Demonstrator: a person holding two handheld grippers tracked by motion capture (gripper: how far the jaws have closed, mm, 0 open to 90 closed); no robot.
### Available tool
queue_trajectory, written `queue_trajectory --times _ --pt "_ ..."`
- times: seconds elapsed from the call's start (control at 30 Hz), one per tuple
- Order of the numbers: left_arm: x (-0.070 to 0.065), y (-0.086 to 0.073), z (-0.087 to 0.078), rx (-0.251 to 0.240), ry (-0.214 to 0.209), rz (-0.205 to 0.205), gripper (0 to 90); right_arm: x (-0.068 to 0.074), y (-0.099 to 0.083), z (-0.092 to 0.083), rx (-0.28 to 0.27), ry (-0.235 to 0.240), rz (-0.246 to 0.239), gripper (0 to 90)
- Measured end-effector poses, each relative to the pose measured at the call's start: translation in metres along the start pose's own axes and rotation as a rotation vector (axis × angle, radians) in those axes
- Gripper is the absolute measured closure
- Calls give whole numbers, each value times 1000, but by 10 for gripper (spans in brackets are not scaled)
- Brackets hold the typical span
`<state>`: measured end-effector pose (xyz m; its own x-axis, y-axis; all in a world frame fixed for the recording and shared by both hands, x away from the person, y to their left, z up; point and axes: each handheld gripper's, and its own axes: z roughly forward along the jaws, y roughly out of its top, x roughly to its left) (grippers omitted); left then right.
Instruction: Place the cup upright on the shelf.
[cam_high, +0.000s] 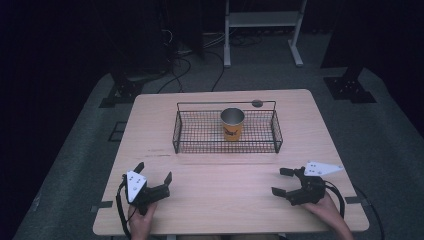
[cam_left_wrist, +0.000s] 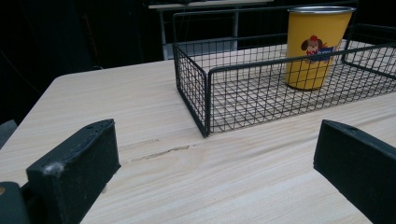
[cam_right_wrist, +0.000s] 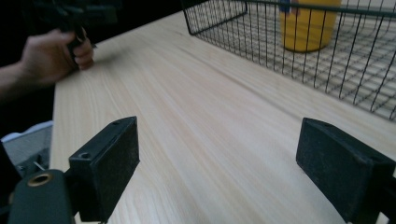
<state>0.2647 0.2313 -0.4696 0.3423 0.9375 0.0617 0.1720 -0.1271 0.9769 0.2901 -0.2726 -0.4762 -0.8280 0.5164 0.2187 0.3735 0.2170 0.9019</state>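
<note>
A yellow metal cup (cam_high: 232, 124) with a cartoon dog print stands upright inside a black wire basket (cam_high: 186, 138) at the table's far middle. The left gripper view has the cup (cam_left_wrist: 314, 46) behind the basket's mesh wall (cam_left_wrist: 243, 100), and the right gripper view has the cup (cam_right_wrist: 308, 25) at its top edge. My left gripper (cam_high: 153, 171) rests at the near left of the table, open, nothing between its jaws. My right gripper (cam_high: 281, 181) rests at the near right, open and empty too. Both are well short of the basket.
The pale wooden table (cam_high: 225, 185) has a small dark round spot (cam_high: 257, 103) behind the basket. A white metal frame (cam_high: 262, 30) and cables lie on the floor beyond the table. The other hand (cam_right_wrist: 51, 53) holds its gripper at the right gripper view's upper left.
</note>
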Motion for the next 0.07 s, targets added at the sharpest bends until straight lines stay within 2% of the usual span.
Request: queue_trajectory --times 0.07 --pt "0 0 0 -1 0 -1 0 4 -4 1 5 -1 -1 125"
